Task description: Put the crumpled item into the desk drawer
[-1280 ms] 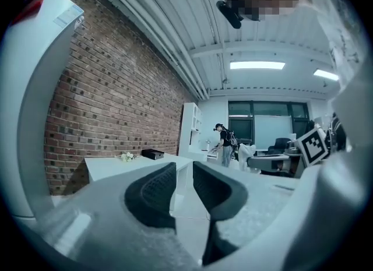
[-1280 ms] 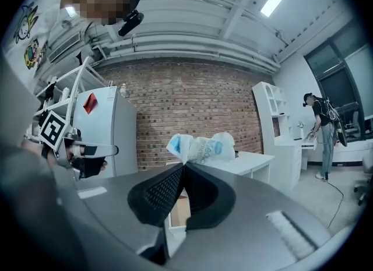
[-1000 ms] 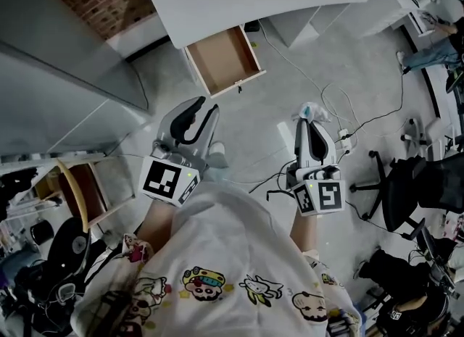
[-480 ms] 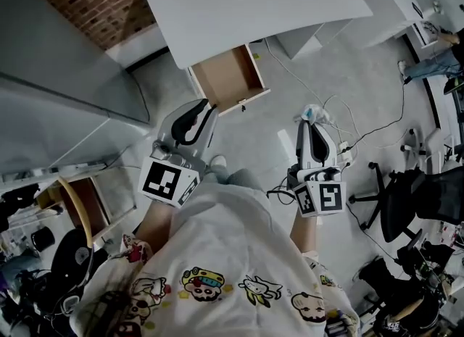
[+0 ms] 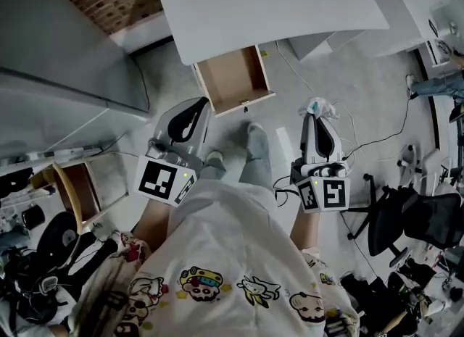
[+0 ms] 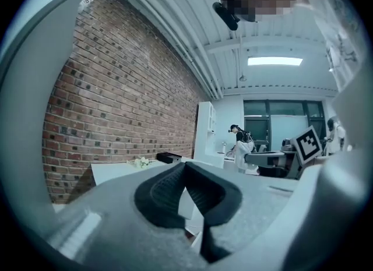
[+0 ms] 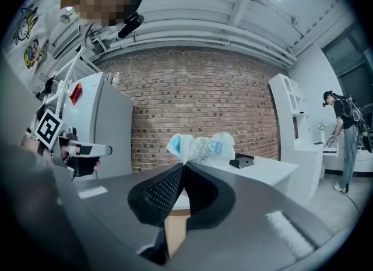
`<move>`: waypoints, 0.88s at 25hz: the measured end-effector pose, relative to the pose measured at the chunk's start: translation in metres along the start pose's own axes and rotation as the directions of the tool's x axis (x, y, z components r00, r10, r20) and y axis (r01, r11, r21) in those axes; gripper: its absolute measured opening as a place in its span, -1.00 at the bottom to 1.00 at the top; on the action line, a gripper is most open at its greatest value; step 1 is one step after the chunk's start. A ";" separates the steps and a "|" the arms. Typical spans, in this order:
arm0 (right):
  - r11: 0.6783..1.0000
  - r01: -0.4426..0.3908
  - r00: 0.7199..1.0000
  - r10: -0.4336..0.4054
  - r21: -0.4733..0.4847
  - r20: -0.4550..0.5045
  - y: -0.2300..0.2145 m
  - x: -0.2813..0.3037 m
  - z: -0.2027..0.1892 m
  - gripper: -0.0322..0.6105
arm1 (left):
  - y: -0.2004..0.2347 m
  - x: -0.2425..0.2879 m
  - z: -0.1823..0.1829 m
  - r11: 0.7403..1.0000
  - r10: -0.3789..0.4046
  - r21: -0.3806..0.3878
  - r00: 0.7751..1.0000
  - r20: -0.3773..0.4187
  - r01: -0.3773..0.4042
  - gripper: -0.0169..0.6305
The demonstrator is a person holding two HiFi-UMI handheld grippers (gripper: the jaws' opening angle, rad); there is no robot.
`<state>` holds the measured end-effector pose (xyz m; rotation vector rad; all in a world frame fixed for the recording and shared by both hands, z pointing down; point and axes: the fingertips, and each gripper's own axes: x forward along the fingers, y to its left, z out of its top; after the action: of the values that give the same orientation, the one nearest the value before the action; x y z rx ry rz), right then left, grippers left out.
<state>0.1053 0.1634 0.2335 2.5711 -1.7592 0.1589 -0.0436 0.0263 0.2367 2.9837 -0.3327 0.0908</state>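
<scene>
- Transport step: right claw (image 7: 183,165) clamped on crumpled bag (image 7: 201,146); left claw (image 6: 185,166) has just been closing, on nothing.
- Next, probably: carry it over the open drawer (image 5: 233,78), then release.

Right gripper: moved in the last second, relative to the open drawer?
Yes. In the head view the right gripper, shut on the crumpled item, has come forward toward the open drawer; its tip now sits about level with the drawer's front, to its right.

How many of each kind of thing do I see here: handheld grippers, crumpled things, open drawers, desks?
Grippers: 2 (left gripper, right gripper)
Crumpled bag: 1
Open drawer: 1
Desk: 1
Total: 5
</scene>
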 end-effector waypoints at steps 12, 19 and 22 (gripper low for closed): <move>0.943 -0.333 0.943 0.332 -0.021 -0.032 -0.053 0.132 0.008 -0.86 | 0.040 0.083 0.014 0.952 0.305 -0.044 0.951 0.050 -0.303 -0.96; 0.861 -0.506 0.862 0.505 -0.047 -0.045 -0.077 0.171 0.014 -0.86 | 0.027 0.114 0.012 0.891 0.454 -0.063 0.889 0.062 -0.451 -0.96; 0.817 -0.574 0.818 0.572 -0.052 -0.061 -0.077 0.183 0.012 -0.86 | 0.023 0.113 0.007 0.851 0.523 -0.082 0.850 0.057 -0.518 -0.96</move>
<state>0.2439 0.0206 0.2423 1.8879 -2.4173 0.1552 0.0616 -0.0208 0.2416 2.7487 -1.1278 0.0180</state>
